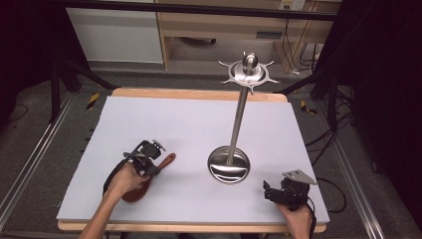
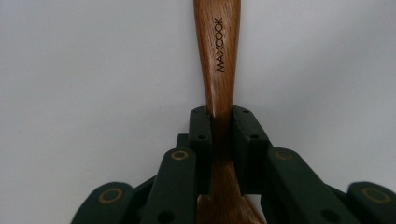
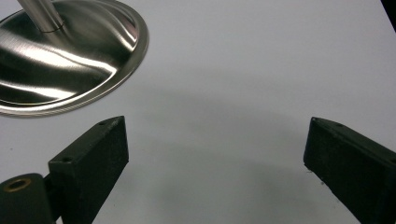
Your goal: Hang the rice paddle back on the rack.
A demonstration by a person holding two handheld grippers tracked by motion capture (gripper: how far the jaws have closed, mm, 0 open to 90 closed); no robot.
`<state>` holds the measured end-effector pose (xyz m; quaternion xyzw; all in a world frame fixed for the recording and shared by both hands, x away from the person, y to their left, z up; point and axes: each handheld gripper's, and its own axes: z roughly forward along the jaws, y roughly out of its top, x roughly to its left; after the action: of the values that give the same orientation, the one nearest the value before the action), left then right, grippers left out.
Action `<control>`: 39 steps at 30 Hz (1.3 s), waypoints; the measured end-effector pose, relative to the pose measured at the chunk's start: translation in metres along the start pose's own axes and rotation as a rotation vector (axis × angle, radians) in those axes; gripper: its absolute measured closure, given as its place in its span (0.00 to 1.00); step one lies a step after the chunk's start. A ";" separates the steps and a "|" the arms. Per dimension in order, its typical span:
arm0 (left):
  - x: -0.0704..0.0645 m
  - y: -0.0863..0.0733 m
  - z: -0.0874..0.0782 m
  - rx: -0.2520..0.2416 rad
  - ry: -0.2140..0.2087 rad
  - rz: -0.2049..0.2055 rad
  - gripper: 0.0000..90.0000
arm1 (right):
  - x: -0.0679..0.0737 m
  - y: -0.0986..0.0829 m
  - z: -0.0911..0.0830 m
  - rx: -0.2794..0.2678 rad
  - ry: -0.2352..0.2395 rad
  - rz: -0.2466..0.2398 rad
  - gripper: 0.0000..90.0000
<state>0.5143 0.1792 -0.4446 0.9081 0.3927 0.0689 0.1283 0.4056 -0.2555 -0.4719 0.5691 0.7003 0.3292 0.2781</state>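
Dark brown wood is seen between the jaws of the left gripper point(image 2: 219, 123): a wooden spoon point(image 2: 217, 56) is pinched at the narrow neck of its handle, the two black pads pressed against either side of it. In the left gripper view the handle runs straight away from the jaws over the white surface, and the word MAXCOOK is stamped along it. In the high view the spoon point(image 1: 165, 161) is found at the near left of the white table top point(image 1: 164, 119), its handle tip pointing towards the far right and its bowl hidden partly under the person's left hand point(image 1: 125, 180). Whether the spoon rests on the surface or is lifted just off it cannot be told.

The right gripper point(image 1: 271, 191) is held low at the near right of the table, its jaws spread wide with nothing between them. Just to its far left stands a steel utensil stand point(image 1: 229, 164): a round dished base, an upright pole, and a hook ring at the top.
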 end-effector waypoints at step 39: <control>-0.009 -0.036 -0.054 -0.340 -0.058 -0.014 0.87 | -0.001 0.000 0.000 0.002 -0.007 0.004 0.08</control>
<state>0.4711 0.2058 -0.4034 0.8721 0.3780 0.1070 0.2918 0.4053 -0.2566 -0.4720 0.5718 0.6985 0.3271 0.2794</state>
